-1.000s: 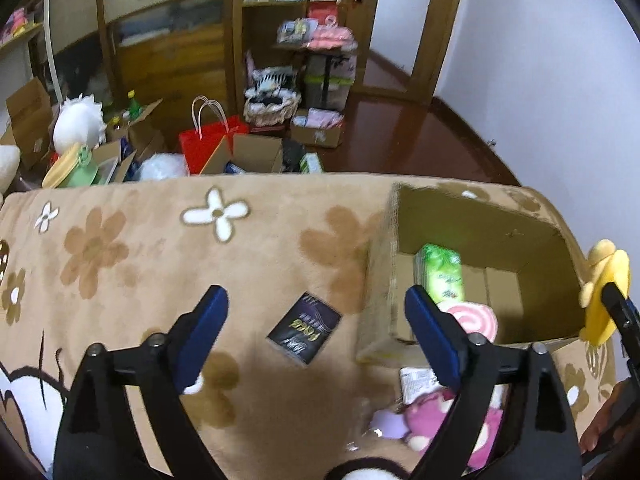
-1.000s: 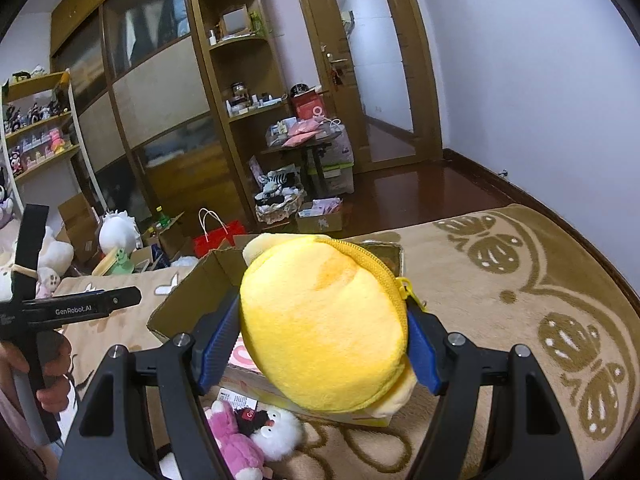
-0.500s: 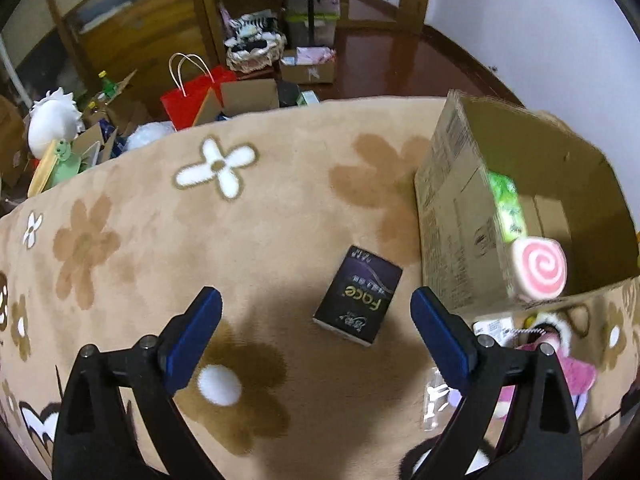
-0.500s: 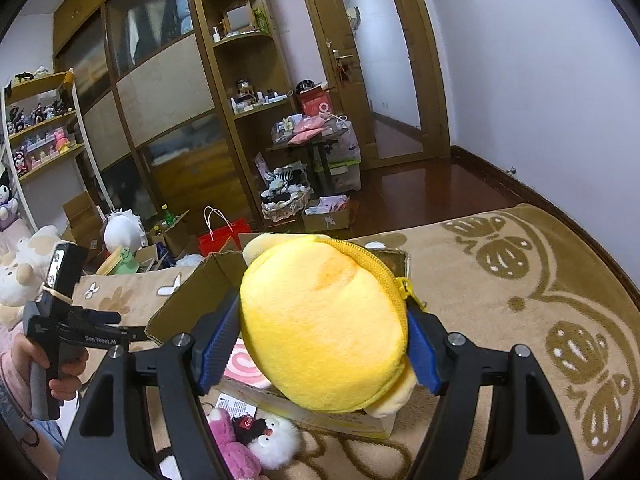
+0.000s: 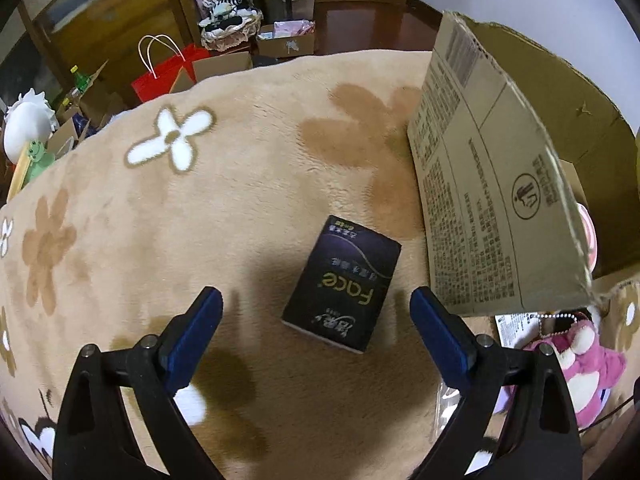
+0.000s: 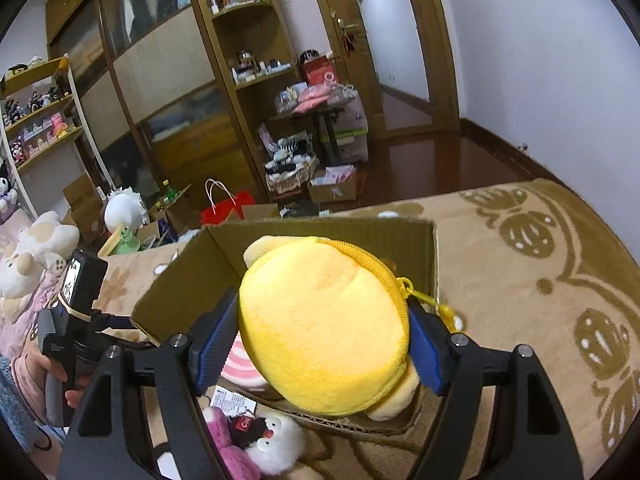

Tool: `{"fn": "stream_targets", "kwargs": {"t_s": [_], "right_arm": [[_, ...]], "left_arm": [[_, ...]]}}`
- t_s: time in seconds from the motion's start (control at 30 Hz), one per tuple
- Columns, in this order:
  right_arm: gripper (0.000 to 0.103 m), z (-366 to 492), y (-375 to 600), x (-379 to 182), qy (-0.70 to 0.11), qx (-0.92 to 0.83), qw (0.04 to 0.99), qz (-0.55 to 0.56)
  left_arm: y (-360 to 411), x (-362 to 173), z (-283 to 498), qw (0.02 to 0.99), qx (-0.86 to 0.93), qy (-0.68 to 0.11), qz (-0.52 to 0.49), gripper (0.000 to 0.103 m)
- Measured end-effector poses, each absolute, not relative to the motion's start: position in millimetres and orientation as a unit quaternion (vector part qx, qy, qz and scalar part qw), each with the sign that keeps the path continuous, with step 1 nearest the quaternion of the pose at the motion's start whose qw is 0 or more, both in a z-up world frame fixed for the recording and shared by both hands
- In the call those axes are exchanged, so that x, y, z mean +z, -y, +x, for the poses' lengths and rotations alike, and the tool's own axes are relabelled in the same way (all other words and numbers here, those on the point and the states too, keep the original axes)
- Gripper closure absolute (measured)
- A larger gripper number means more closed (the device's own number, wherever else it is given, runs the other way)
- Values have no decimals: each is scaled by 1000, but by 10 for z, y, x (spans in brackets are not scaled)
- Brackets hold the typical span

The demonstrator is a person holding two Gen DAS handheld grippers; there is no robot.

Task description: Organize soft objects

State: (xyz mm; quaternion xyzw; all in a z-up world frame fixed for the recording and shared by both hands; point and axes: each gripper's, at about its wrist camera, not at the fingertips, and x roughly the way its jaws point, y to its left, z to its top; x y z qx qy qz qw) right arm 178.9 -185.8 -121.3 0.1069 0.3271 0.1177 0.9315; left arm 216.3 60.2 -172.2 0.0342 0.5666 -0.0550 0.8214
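My right gripper [image 6: 320, 344] is shut on a yellow plush pouch [image 6: 320, 328] with a zipper and holds it over the open cardboard box [image 6: 320, 232]. A pink swirl plush [image 6: 236, 368] lies inside the box. My left gripper [image 5: 316, 320] is open and empty, low over the bed, with a dark tissue pack [image 5: 344, 280] lying between its fingers. The box's outer wall [image 5: 488, 208] stands just right of the pack. A pink plush [image 5: 576, 360] and a white plush [image 6: 276, 440] lie in front of the box.
The bed is covered by a tan flowered blanket [image 5: 180, 220]. A paper tag [image 6: 232, 400] lies by the box. Beyond the bed edge are a red bag [image 5: 168, 72], cardboard boxes and shelves. White plush toys [image 6: 36, 248] sit at the left.
My left gripper has moved down and closer to the tissue pack, which now lies between its fingers. My right gripper has moved the yellow pouch further over the box.
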Motion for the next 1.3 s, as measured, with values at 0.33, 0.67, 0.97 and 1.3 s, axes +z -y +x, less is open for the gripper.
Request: {"fn": "stream_targets", "kwargs": {"t_s": [0.33, 0.67, 0.97, 1.3], "right_arm": [[15, 1801, 1901, -1201, -331, 115, 929, 119], [11, 1697, 1968, -1130, -327, 109, 930, 125], [11, 1553, 2003, -1033, -322, 99, 934, 121], [0, 1357, 2059, -932, -323, 84, 934, 127]], "left_arm": [[-464, -1794, 2134, 819, -62, -566, 70, 49], [-555, -1224, 1928, 872, -33, -486, 57, 50], [-443, -529, 1600, 925, -40, -373, 54, 50], [-7, -371, 1568, 929, -73, -358, 61, 50]]}}
